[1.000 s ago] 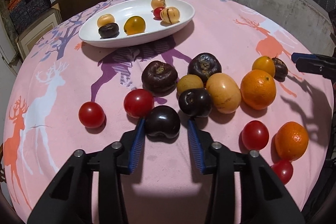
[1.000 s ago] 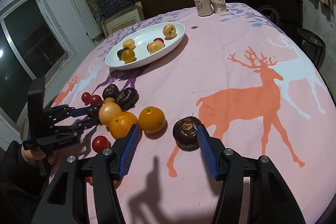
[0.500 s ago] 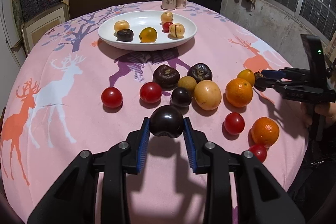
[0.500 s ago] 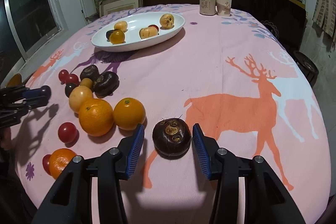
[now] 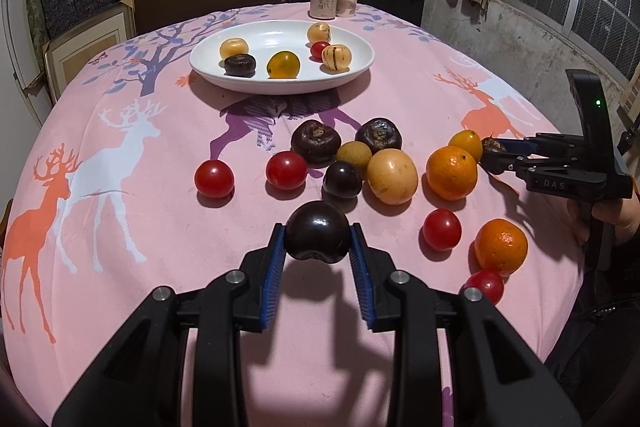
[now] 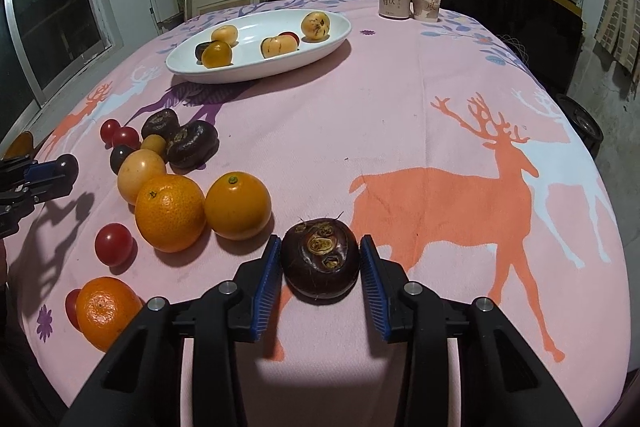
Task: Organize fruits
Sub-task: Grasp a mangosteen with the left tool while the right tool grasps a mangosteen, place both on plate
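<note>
My left gripper is shut on a dark purple plum and holds it above the pink cloth. My right gripper stands around a dark brown water chestnut; its left pad touches it and a thin gap shows at the right pad. In the left wrist view the right gripper holds that chestnut beside the oranges. A white oval plate at the back holds several small fruits. Loose tomatoes, oranges and dark fruits lie in a cluster mid-table.
A can and a paper cup stand at the table's far edge. A black chair back rises behind them. Shelves with boxes line the back wall. The table edge curves close on the right.
My left gripper closed on the plum and lifted it back from the cluster. My right gripper narrowed around the water chestnut.
</note>
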Demonstrator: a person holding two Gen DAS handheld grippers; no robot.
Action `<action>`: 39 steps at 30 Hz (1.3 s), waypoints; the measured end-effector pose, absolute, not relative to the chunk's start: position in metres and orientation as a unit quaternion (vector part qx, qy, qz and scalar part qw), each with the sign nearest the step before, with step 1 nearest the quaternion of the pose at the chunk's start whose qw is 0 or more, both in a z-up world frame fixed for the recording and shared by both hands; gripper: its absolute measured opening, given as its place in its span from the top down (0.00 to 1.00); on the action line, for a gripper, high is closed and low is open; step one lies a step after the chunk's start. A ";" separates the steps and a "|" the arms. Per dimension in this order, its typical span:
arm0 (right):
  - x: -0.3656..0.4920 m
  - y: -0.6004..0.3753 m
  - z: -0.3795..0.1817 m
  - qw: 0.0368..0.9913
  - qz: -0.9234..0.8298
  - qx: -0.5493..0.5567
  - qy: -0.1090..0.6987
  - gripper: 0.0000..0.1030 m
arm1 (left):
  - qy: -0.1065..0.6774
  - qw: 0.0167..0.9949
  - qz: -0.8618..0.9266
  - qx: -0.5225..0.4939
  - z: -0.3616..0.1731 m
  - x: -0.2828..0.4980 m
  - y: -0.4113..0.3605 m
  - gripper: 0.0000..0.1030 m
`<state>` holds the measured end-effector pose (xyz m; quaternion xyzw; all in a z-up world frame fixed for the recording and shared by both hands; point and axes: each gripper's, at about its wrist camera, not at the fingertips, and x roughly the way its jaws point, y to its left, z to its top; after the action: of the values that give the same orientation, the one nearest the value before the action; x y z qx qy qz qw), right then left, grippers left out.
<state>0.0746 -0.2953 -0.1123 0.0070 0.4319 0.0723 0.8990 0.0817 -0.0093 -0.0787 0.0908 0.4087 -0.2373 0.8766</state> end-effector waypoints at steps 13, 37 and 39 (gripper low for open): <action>0.068 -0.298 -0.108 0.902 0.072 0.015 0.425 0.61 | 0.415 0.876 -0.230 0.086 -0.083 0.082 -0.006 0.70; 0.135 -0.285 -0.004 0.930 0.131 0.039 0.341 0.61 | 0.365 0.904 -0.214 0.063 -0.004 0.180 -0.024 0.70; 0.158 -0.284 0.005 0.931 0.131 0.048 0.337 0.61 | 0.366 0.904 -0.213 0.055 0.002 0.210 -0.034 0.69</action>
<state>0.1581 -0.2843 0.0047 0.0483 0.3374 0.1307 0.9310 0.2101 -0.0341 0.0024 0.0546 0.3664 -0.2131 0.9041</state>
